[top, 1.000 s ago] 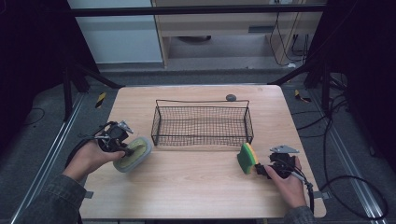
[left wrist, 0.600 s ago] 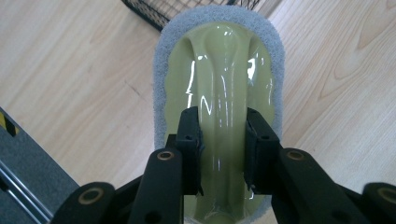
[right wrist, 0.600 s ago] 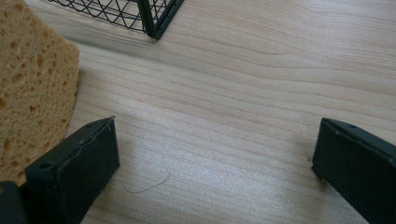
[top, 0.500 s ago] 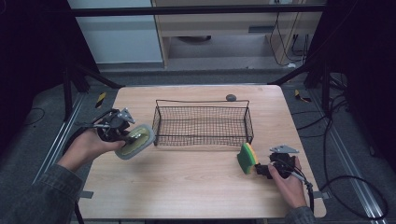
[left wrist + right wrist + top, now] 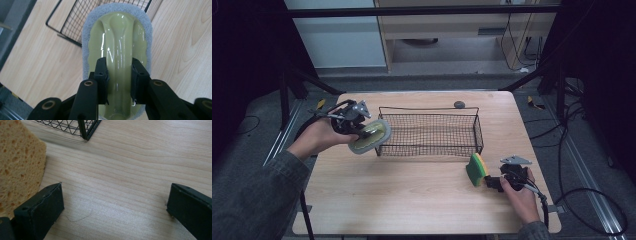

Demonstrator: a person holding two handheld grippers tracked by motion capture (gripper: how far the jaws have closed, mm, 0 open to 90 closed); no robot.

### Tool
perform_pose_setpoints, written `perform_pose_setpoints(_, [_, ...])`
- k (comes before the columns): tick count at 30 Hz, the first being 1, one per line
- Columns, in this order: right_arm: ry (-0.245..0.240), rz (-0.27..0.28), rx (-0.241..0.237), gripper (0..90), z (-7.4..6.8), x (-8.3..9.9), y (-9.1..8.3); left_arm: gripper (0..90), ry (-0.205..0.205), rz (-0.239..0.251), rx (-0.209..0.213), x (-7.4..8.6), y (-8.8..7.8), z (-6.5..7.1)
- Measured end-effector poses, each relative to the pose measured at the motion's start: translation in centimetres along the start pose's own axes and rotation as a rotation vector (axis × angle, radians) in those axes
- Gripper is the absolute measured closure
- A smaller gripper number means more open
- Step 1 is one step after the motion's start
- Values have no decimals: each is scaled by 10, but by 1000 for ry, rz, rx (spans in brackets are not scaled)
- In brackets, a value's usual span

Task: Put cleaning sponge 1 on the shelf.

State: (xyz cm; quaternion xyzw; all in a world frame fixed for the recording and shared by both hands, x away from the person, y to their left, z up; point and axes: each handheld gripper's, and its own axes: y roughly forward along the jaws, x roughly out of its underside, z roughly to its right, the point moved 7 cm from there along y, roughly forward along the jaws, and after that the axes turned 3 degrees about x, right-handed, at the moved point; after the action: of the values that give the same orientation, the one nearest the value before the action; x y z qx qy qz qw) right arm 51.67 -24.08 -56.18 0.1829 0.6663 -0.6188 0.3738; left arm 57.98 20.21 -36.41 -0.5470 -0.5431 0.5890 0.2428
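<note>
Hidden: the scrubber's (image 5: 117,47) near end runs off the bottom of the left gripper view; its underside cannot be seen. The sponge (image 5: 18,162) is cut by the left edge of the right gripper view, where its green face is out of sight.

Hard to tell: a small dark round thing (image 5: 459,104) near the table's (image 5: 412,200) far edge, behind the basket (image 5: 432,135), is too small to identify.

Left gripper (image 5: 354,122): lifted off the table at the basket's left end, jaws clamped on the raised green ridge of the scrubber. In the left gripper view (image 5: 119,75) the grey pad rims the green body, and its far tip overlaps the basket's corner.

Scrubber: tilted in the air in the high view (image 5: 369,136), just beside the basket's left wall; whether it touches the wire cannot be told.

Right gripper (image 5: 494,181): low on the table near the right front, jaws spread wide with bare wood between them (image 5: 113,202).

Sponge: standing on edge, yellow and green (image 5: 477,169), just beside the right gripper's left jaw and outside the gap.
</note>
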Motion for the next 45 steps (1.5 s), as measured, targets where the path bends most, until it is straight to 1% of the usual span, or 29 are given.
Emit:
perform_pose_setpoints(5, [-7, 4, -8, 10, -1, 0, -1, 705, 54, 15, -25, -25, 2, -5])
perform_pose_setpoints(7, [-12, 4, -15, 11, -2, 1, -2, 705, 74, 14, -50, -35, 3, -6])
perform_pose_setpoints(10, [-18, 2, -20, 11, -3, 2, -3, 706, 90, 7, -70, -45, 3, -8])
perform_pose_setpoints(15, [-25, 1, -29, 12, -4, 3, -4, 706, 120, -12, -99, -55, 7, -8])
perform_pose_setpoints(16, [-29, 1, -30, 12, -4, 4, -4, 706, 126, -9, -105, -56, 7, -9])
perform_pose_setpoints(17, [-29, 1, -31, 12, -4, 4, -4, 706, 131, -15, -102, -57, 7, -9])
perform_pose_setpoints(18, [-27, 2, -35, 12, -4, 4, -5, 706, 136, -6, -104, -59, 7, -9])
perform_pose_setpoints(19, [-28, 1, -35, 11, -4, 4, -5, 706, 143, -7, -106, -61, 6, -10])
perform_pose_setpoints(20, [-29, 3, -34, 11, -4, 4, -4, 706, 152, 1, -111, -63, 6, -11])
perform_pose_setpoints(23, [-28, 1, -34, 11, -4, 4, -4, 706, 191, -1, -132, -70, 5, -13])
perform_pose_setpoints(25, [-28, 2, -34, 11, -4, 4, -4, 706, 207, -2, -139, -75, 5, -14])
perform_pose_setpoints(28, [-28, 2, -34, 11, -4, 4, -4, 706, 224, -18, -151, -76, 10, -16])
perform_pose_setpoints(29, [-28, 2, -34, 11, -4, 4, -4, 706, 237, -24, -155, -76, 12, -16])
perform_pose_setpoints(31, [-30, 3, -33, 11, -4, 4, -4, 706, 248, -33, -155, -76, 15, -16])
perform_pose_setpoints(32, [-27, 2, -35, 10, -4, 4, -4, 706, 254, -34, -162, -76, 16, -17])
perform_pose_setpoints(38, [-30, 3, -35, 9, -4, 4, -4, 706, 259, -23, -166, -77, 18, -19])
perform_pose_setpoints(42, [-29, 3, -37, 9, -4, 3, -4, 706, 282, -21, -180, -78, 19, -17])
perform_pose_setpoints(45, [-30, 3, -38, 9, -4, 3, -4, 706, 298, -33, -200, -78, 22, -17])
